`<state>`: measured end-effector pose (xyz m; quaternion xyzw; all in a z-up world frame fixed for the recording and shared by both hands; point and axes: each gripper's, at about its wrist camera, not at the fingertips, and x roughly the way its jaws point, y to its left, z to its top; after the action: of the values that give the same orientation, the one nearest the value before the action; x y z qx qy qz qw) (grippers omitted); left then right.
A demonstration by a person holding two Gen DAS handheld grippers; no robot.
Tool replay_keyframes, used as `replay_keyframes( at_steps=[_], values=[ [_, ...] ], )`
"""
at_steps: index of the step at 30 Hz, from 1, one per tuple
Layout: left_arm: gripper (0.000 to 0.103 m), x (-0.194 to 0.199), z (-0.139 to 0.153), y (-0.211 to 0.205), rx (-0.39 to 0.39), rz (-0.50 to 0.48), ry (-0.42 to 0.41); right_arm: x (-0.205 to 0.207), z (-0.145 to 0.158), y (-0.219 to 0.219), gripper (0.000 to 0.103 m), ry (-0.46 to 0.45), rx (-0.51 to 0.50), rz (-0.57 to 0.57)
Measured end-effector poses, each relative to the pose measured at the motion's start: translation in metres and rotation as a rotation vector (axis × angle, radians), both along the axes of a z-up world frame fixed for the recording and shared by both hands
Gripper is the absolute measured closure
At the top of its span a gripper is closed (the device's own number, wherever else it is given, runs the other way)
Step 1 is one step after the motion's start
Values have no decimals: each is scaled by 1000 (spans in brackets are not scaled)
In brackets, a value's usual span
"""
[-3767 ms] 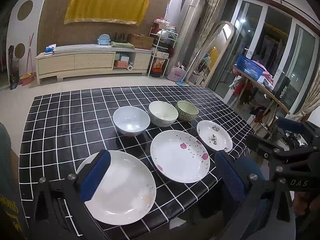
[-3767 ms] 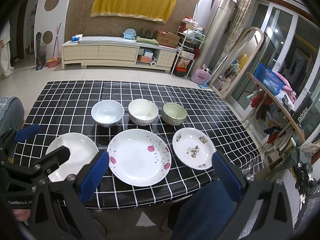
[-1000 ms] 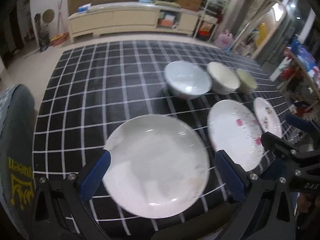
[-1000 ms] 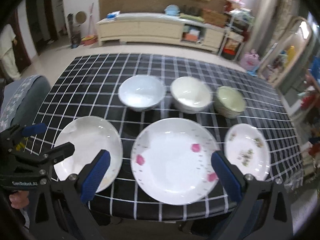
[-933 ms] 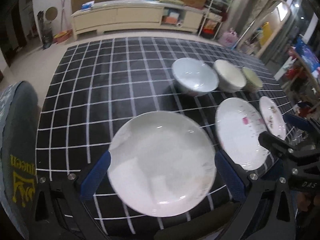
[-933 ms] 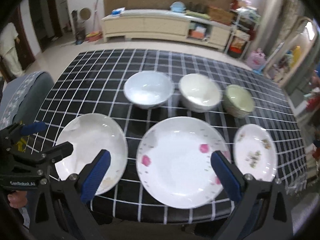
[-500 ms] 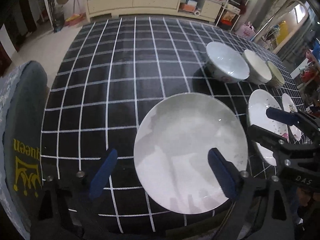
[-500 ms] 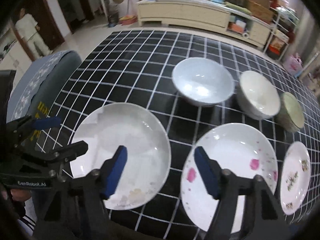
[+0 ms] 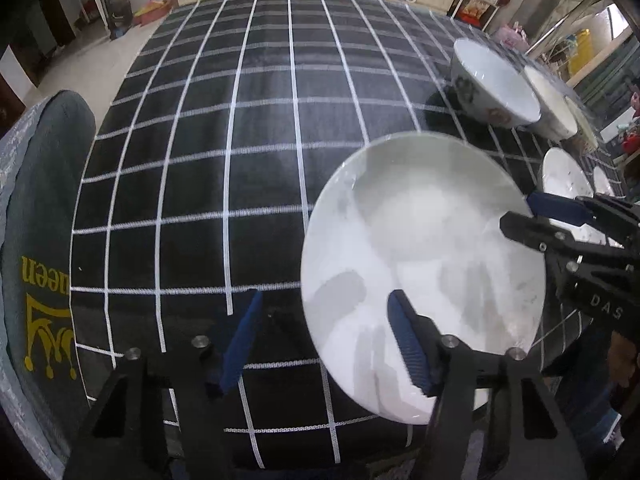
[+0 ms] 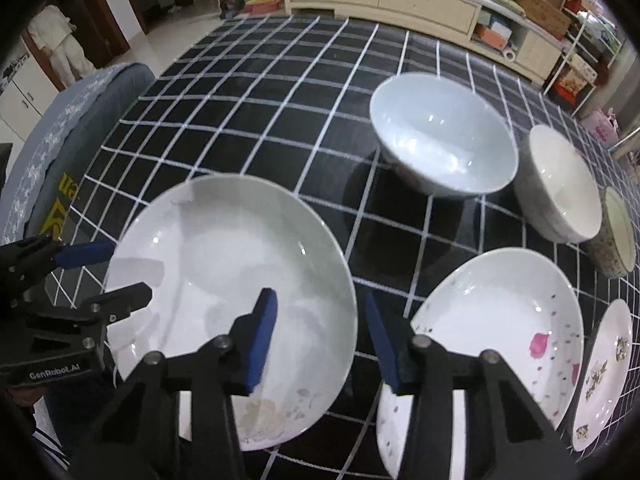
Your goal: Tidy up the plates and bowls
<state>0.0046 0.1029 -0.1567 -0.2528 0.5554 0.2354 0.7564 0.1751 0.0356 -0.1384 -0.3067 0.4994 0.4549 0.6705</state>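
We see both grippers lower and closer to the large white plate than 1 second ago, when their jaws stood wide. The left gripper straddles the plate's rim at 9 o'clock, jaws closing, rim between the blue pads but not yet pinched. The right gripper straddles the rim at 3 o'clock, jaws closing too, nothing grasped. The plate lies flat on the checked tablecloth, unmoved. At 1 o'clock from it sits the blue-white bowl; the pink-flowered plate lies just beside it at 3 o'clock.
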Motion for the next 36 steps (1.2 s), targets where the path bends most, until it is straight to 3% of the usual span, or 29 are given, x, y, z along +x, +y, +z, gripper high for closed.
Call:
replay_keyframes(
  at_steps=[1,3,7,20,30,36],
  values=[
    [53,-1,-3,0,-12,3,2,0,-2,-1,60,-4,-14,-4],
    [69,-4,-9,1,-47,11,7,2,-7,-2,65,-3,-35,-15],
    [81,-6,-12,1,-102,18,-30,6,-11,-7,76,5,-67,-34],
    [82,6,-9,1,-63,17,-8,15,-5,-8,82,23,-73,-87],
    [84,15,-8,28,-52,40,-16,33,7,17,83,36,-79,-112],
    [85,18,-7,38,-67,58,-26,40,14,8,85,37,-71,-108]
  ],
)
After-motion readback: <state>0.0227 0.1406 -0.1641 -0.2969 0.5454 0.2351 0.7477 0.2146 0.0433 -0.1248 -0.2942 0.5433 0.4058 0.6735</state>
